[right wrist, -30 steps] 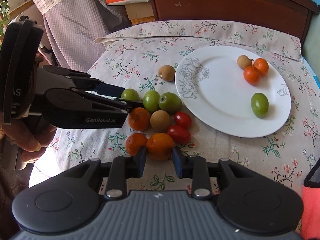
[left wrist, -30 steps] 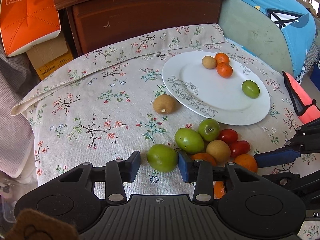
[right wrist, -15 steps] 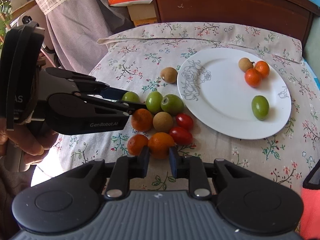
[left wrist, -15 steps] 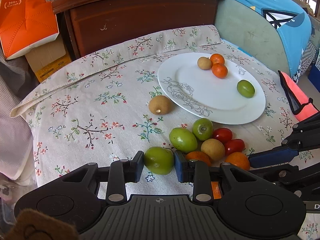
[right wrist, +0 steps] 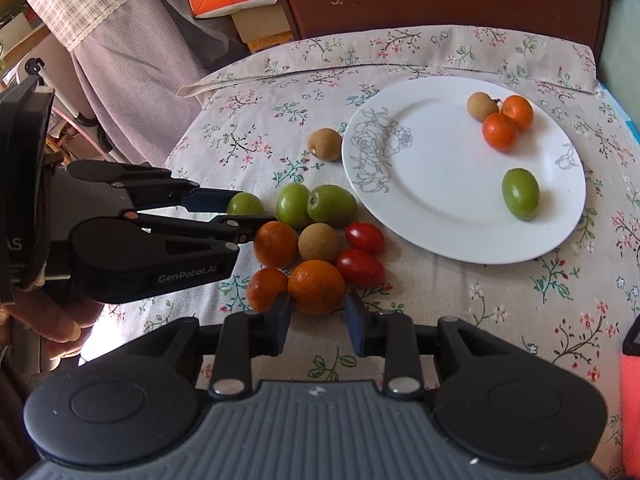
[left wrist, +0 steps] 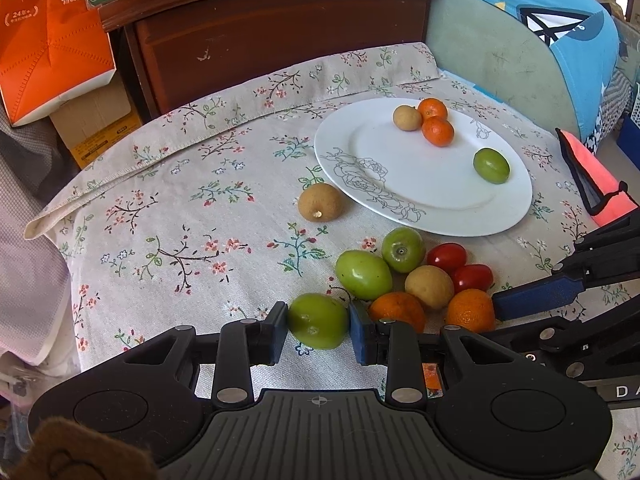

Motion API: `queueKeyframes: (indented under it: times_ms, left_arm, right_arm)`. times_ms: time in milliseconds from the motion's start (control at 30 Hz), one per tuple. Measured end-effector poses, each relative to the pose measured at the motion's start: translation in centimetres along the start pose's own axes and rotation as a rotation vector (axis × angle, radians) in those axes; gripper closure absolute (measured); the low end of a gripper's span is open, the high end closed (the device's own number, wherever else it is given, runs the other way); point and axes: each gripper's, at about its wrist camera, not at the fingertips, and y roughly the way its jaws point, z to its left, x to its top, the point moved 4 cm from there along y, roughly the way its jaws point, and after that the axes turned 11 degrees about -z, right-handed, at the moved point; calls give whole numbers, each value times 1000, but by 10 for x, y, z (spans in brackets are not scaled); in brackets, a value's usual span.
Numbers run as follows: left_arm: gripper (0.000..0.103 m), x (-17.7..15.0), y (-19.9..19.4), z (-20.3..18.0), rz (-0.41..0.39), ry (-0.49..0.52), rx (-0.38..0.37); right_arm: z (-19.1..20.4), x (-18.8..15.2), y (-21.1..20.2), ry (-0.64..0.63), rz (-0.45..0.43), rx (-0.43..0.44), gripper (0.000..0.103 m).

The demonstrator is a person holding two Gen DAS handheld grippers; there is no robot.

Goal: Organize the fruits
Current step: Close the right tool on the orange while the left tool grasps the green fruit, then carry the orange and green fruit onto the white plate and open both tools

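Observation:
My left gripper (left wrist: 318,316) is shut on a green fruit (left wrist: 318,322) at the near left of a fruit cluster on the floral cloth; the right wrist view shows it at the cluster's left (right wrist: 245,203). My right gripper (right wrist: 317,304) has a mandarin (right wrist: 316,286) between its pads. Its jaws are opening, and both pads still touch the mandarin, which rests on the cloth. The rest of the cluster is green fruits, a brown fruit, two cherry tomatoes (right wrist: 362,254) and more mandarins. The white plate (right wrist: 440,184) holds two mandarins, a brown fruit and a green fruit.
A lone brown fruit (left wrist: 320,202) lies by the plate's left rim. A dark wooden cabinet (left wrist: 280,32) stands behind, with an orange bag (left wrist: 48,40) and a cardboard box to its left. A blue cushion (left wrist: 560,40) and a red-orange object (left wrist: 592,184) sit right.
My left jaws came together onto the green fruit. The right jaws narrowed on the mandarin, then widened slightly. Neither hand travelled noticeably.

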Motion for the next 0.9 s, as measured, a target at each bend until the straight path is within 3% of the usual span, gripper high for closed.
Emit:
queueKeyframes:
  times_ms: [167,400,667,900]
  left_arm:
    - [73,-1,-1,2,-6,-10,-6]
    - [73,4,-9,2,-30,-5,-12]
    - [73,15,-21,-4,-67,0,-11]
    - [73,36,-34,-17,-129,-5,-53]
  right_arm:
    - [1,3,7,33,-6,1,70]
    - [8,6,3,-16,-16,4,72]
    - [9,19,-17,-101,-90,-16,72]
    - [-8,34,-37,-99,-160,-66,72]
